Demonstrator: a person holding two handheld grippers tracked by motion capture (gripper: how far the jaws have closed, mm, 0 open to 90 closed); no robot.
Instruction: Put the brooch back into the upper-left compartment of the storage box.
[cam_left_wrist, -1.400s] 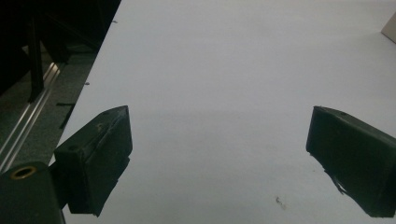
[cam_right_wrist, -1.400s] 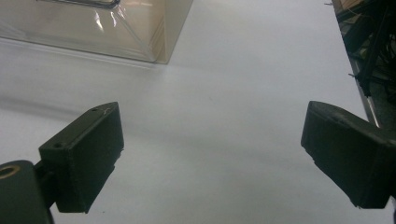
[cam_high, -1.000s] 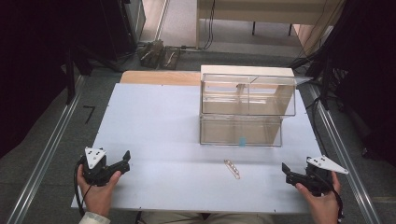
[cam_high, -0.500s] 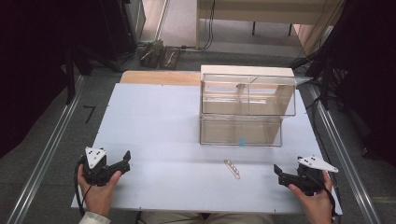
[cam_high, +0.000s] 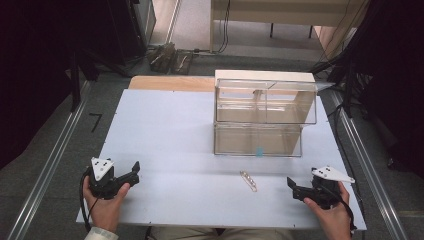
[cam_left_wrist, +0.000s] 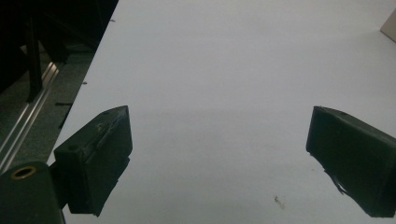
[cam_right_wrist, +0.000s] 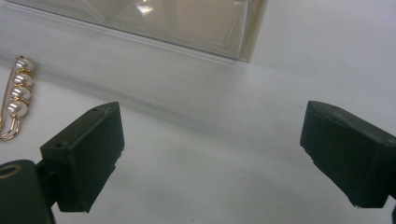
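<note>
A small gold hair clip set with pearls (cam_high: 248, 180) lies on the white table (cam_high: 190, 135) in front of a clear two-tier drawer box (cam_high: 264, 116). In the right gripper view the hair clip (cam_right_wrist: 15, 95) is at the far left, beyond the left jaw. My right gripper (cam_high: 294, 186) rests near the table's front right, open, with nothing between its jaws (cam_right_wrist: 212, 154). My left gripper (cam_high: 133, 171) sits at the front left, open over bare table (cam_left_wrist: 217, 161).
The clear box's lower drawer carries a small blue tab (cam_high: 259, 151). A wooden board (cam_high: 170, 83) lies along the table's far edge. Metal rails (cam_high: 47, 165) run beside the table on both sides, with dark curtains beyond.
My right gripper has moved left along the front edge, closer to the hair clip. The left gripper has stayed put.
</note>
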